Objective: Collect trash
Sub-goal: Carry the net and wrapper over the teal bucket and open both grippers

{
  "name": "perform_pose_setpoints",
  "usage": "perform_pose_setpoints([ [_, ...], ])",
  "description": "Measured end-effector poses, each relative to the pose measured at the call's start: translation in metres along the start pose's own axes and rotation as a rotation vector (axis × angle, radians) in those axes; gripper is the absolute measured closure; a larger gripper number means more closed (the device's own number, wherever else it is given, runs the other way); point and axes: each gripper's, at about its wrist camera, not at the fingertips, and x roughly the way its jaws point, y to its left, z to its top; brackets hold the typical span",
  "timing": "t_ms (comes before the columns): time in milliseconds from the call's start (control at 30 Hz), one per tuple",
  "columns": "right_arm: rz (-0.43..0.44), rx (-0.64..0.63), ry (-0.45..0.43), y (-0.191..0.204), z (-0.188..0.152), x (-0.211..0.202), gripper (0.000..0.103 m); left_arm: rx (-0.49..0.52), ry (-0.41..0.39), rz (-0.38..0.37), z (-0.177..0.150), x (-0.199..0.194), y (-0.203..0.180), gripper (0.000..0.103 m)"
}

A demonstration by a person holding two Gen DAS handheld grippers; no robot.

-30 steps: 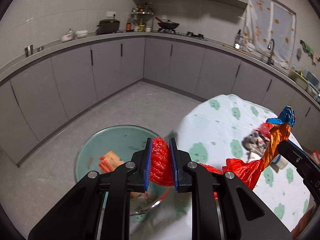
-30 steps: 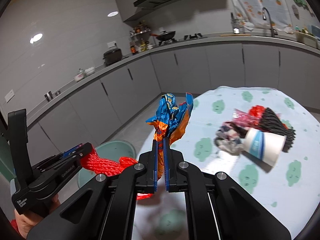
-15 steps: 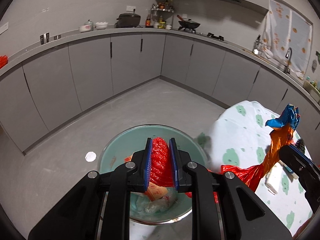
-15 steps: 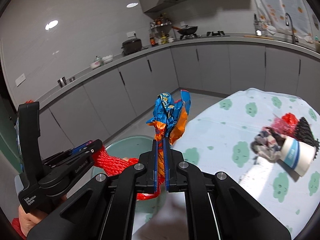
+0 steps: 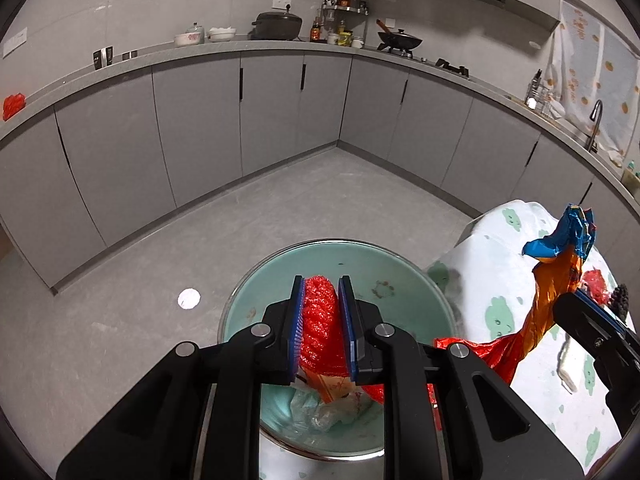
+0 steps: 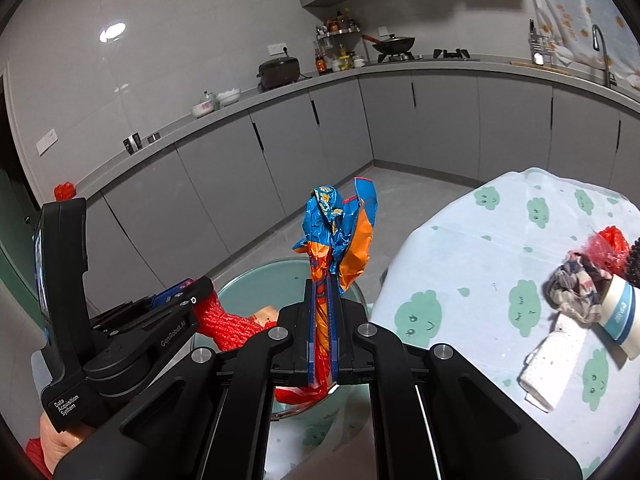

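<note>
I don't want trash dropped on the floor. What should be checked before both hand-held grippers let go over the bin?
1. Left hand-held gripper shut on red net: ok.
2. Right hand-held gripper shut on wrapper: ok.
3. Net above bin: ok.
4. Wrapper fully above bin: cannot tell; it sits near the rim by the table.
5. Bin has room: ok; some trash at the bottom.
6. Table cleared: not ok; cup and scraps remain.

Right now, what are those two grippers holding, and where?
Left gripper pinches red mesh netting mid-bundle; right gripper clamps a crumpled snack wrapper around its middle.
</note>
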Motion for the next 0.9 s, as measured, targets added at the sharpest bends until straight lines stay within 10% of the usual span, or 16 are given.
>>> perform_pose_setpoints([
  [900, -0.003, -0.057, 0.122, 0.015, -0.012, 0.062, 0.097, -0.015, 0.098, 0.057, -0.011, 0.054, 0.020, 0.086],
])
